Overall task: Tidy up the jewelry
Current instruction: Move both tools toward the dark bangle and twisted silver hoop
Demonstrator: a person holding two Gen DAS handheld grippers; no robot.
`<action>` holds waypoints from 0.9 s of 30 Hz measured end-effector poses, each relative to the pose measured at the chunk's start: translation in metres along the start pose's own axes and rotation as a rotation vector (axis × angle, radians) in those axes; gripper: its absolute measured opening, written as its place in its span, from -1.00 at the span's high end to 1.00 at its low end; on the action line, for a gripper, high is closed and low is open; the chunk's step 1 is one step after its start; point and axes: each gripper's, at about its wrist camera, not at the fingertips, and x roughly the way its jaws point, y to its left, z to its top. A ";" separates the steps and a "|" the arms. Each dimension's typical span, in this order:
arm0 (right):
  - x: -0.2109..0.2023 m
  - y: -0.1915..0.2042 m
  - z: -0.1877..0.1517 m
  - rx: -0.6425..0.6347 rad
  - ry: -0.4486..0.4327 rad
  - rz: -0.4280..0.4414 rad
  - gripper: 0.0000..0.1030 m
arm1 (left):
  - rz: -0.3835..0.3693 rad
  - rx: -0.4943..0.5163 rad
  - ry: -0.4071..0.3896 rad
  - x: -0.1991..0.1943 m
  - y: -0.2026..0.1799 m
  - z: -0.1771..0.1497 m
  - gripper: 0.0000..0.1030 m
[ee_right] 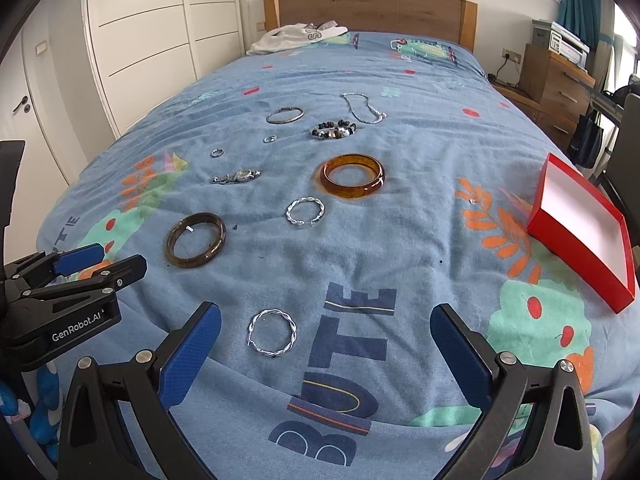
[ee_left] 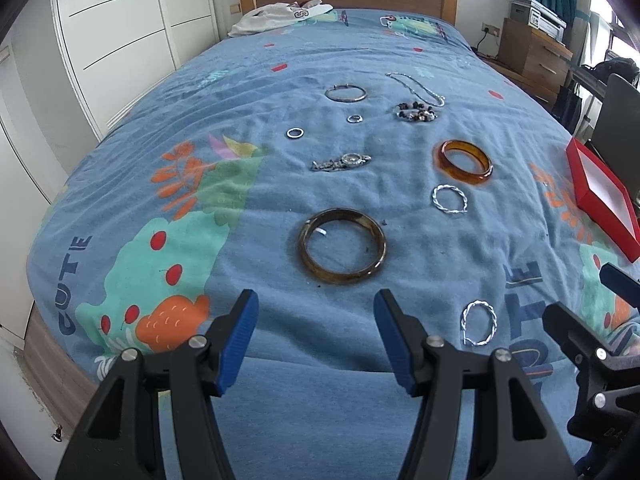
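The bed (ee_right: 400,240) carries everything, its blue fleece cover soft and rumpled. At its right edge sits the red box (ee_right: 585,227), a stiff open tray with a white inside, empty, well to the right of the right gripper (ee_right: 326,354).

The dark brown bangle (ee_left: 342,245) — smooth, glossy, a thick rigid hoop lying flat — sits straight ahead of the left gripper (ee_left: 316,342), whose jaws are spread and hold nothing. The amber bangle (ee_right: 353,176) lies farther up the bed.

The near twisted silver hoop (ee_right: 273,332) is thin, rope-textured and flat on the cover, just ahead of the right gripper and toward its left jaw; those jaws are spread wide and empty too. This arm is the nearer — my guess is it goes first. A second twisted hoop (ee_right: 305,211), a watch (ee_right: 237,177), beads (ee_right: 334,129), a chain (ee_right: 363,108) and small rings (ee_right: 216,153) lie beyond.
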 end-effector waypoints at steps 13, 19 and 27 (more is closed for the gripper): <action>0.003 0.000 0.001 0.002 0.004 0.021 -0.99 | -0.017 -0.005 0.014 0.004 0.001 0.000 -0.13; 0.002 0.003 0.001 -0.009 0.004 0.043 -0.98 | -0.028 -0.005 0.022 0.004 0.001 0.000 -0.13; 0.002 0.004 0.000 -0.014 0.007 0.071 -0.97 | -0.029 -0.006 0.026 0.004 0.002 -0.001 -0.13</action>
